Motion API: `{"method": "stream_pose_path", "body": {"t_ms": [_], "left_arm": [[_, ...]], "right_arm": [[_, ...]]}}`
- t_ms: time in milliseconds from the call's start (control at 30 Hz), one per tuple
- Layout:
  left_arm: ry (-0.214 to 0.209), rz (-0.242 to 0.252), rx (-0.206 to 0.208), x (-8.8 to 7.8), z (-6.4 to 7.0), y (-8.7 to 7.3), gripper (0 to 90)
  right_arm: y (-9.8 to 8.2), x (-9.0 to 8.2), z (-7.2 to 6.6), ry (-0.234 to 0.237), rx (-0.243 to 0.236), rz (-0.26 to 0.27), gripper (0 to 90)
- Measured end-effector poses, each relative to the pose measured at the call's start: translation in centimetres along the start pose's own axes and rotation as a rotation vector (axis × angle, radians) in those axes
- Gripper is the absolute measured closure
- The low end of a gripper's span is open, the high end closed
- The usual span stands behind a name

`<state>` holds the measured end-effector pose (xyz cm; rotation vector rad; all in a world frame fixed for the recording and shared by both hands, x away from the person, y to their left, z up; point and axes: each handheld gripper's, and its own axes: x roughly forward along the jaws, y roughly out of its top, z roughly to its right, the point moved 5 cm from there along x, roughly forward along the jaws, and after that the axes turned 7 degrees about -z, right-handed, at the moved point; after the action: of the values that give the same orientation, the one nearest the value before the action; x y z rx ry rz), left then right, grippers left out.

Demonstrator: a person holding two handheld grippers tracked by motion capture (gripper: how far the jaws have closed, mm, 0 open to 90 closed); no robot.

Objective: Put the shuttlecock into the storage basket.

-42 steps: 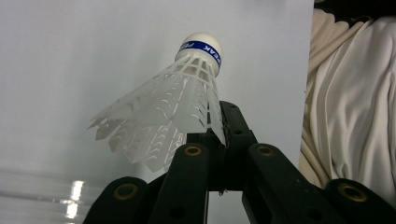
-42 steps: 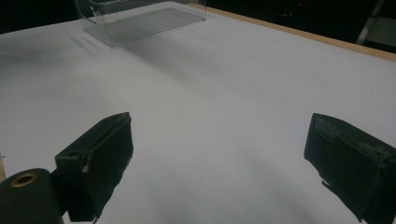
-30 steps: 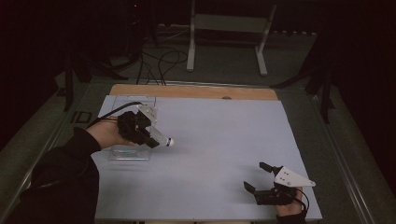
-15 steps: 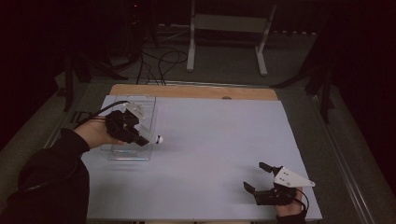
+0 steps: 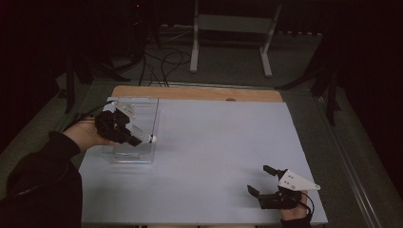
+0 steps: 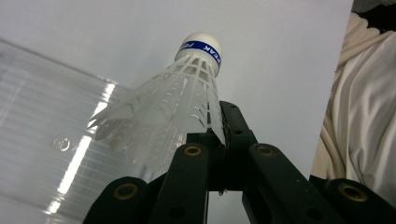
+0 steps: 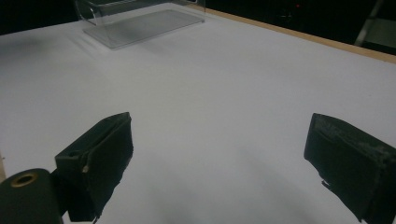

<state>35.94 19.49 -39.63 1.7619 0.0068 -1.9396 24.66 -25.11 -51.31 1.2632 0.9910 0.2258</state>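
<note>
Shuttlecock [image 6: 180, 109] is sitting pinched in the left gripper [image 5: 124, 133], whose jaws are closing on the lower edge of its white feather skirt, so that the skirt flares out ahead of the pads and the rounded cork with its blue band is pointing away beyond the jaw tips. Holding it by the skirt is leaving the cork end free to lead, which looks like a sensible way to lower it into something. Just beneath and to one side of those jaws the clear plastic box [image 5: 142, 118] is lying on the white table sheet [image 5: 218, 142], and the shuttlecock is hanging over its near edge; whether it is already inside the rim or only above it is hard to tell in the dim high view. Over at the near right corner, the right gripper [image 5: 264, 182] is resting low to the sheet with its jaws standing wide apart and nothing between them, probably kept out of the way while the left hand is working.
</note>
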Motion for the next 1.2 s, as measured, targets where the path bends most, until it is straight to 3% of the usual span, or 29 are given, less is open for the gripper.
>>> {"method": "stream_pose_path", "body": {"t_ms": [467, 833, 1200], "left_arm": [[0.018, 0.003, -0.069, 0.0, -1.9, -2.2, 90.0], [0.013, 0.03, -0.104, 0.8, -3.1, -2.3, 90.0], [0.029, -0.004, -0.12, 2.5, -3.9, -2.5, 90.0]], "right_arm": [[-0.1, 0.1, 0.1, -0.003, 0.004, -0.005, 7.8], [-0.1, 0.1, 0.1, -0.005, 0.001, -0.009, 7.9], [-0.1, 0.1, 0.0, -0.004, 0.0, -0.011, 7.9]]}}
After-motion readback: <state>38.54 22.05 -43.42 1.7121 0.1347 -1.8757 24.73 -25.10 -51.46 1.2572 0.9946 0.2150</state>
